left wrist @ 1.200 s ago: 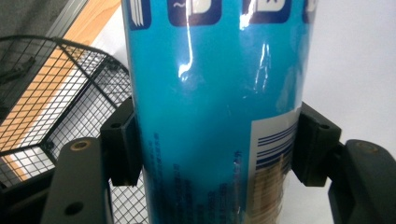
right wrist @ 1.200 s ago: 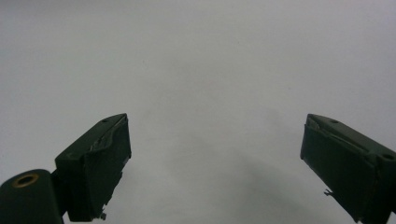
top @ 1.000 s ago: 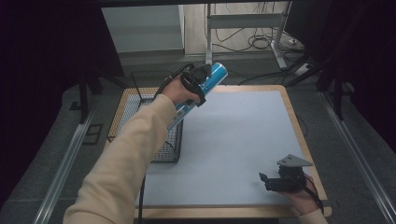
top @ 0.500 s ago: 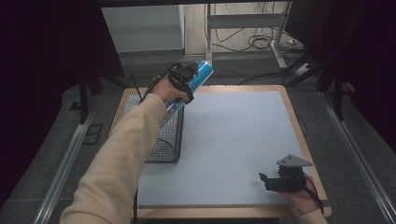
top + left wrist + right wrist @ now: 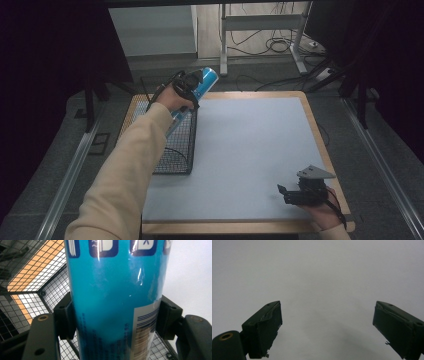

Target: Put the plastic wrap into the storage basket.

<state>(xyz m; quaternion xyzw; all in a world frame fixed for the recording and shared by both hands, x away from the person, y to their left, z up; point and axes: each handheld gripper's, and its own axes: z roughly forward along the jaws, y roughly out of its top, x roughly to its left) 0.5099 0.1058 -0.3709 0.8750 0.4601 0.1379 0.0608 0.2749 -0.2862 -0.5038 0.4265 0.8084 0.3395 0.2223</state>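
A tall blue can point(image 5: 199, 85) with white label panels hangs tilted over the far right part of a black wire basket point(image 5: 175, 155). My left gripper point(image 5: 189, 89) is shut on its middle. In the left gripper view both black pads point(image 5: 65, 315) press on the sides of the blue can point(image 5: 115, 290), and the basket's mesh point(image 5: 30, 305) lies beneath. My right gripper point(image 5: 285, 195) rests near the table's front right corner, pointing left. Its jaws stand open in the right gripper view point(image 5: 327, 322), with nothing but the grey mat between them.
A grey mat point(image 5: 250, 145) covers most of the wooden table point(image 5: 320, 140). The basket stands along the table's left side. Beyond the far edge are desk legs point(image 5: 223, 45) and cables point(image 5: 280, 47) on the floor.
My left hand has carried the blue can leftward and slightly down, from above the mat's far left edge to over the basket. The right gripper has stayed put.
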